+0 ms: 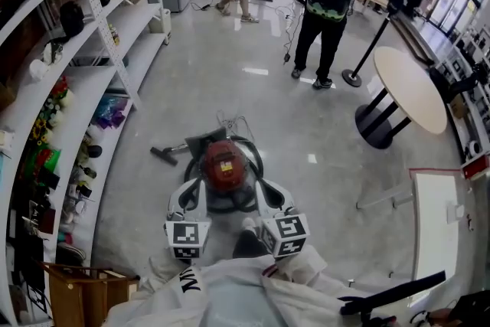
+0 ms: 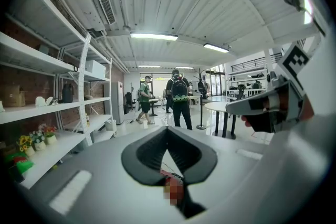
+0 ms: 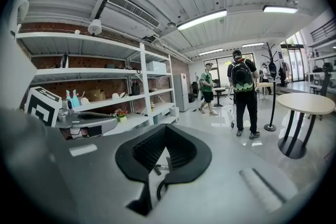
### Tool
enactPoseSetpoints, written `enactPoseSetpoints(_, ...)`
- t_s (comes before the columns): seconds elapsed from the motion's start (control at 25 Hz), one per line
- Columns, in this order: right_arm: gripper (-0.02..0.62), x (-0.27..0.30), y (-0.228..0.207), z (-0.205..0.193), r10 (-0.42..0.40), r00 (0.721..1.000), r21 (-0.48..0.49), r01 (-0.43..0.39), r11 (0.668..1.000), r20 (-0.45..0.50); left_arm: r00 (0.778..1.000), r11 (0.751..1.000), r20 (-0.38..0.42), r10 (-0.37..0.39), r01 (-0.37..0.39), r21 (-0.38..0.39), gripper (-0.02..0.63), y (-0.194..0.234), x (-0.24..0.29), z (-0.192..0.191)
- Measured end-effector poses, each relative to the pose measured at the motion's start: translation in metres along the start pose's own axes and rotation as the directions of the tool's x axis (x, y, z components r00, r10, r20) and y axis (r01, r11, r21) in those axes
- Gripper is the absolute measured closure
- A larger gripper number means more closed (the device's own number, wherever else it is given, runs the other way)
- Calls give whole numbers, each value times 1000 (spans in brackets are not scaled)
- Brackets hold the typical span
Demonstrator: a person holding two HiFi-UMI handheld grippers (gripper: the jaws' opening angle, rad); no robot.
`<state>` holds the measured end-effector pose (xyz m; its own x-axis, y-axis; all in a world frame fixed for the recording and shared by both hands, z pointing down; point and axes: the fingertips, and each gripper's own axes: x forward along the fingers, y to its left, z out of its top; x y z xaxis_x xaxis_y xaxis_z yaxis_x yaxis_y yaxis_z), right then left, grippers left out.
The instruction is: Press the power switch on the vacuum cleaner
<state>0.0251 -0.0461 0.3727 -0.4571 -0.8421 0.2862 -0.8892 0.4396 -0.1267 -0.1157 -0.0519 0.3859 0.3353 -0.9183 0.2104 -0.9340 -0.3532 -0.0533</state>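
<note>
The red canister vacuum cleaner (image 1: 223,164) sits on the grey floor right in front of me, ringed by its black hose (image 1: 253,157). Its floor nozzle (image 1: 163,155) lies to the left. My left gripper (image 1: 191,189) hangs just left of the canister and my right gripper (image 1: 265,189) just right of it, both above and short of it. In the left gripper view the jaws meet at the tips (image 2: 167,129), with a bit of red canister (image 2: 167,176) showing below them. The right gripper (image 3: 166,127) is likewise shut and holds nothing.
White shelving (image 1: 115,34) full of small items runs along the left. A round table (image 1: 413,88) and a stanchion (image 1: 354,76) stand at right, a white table (image 1: 435,226) nearer. Two people (image 1: 328,4) stand at the back. A wooden crate (image 1: 80,291) is beside my left.
</note>
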Motion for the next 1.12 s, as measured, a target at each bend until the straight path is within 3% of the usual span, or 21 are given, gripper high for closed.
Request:
enactPoseSetpoints(0.6, 595, 37, -60, 6, 1, 999, 39, 0, 999, -37, 999, 1000, -47, -13, 14, 11, 606, -15, 71, 8)
enactPoseSetpoints(1.12, 595, 84, -102, 19, 91, 995, 51, -89, 995, -42, 994, 997, -83, 71, -67, 41, 606, -11, 118, 19)
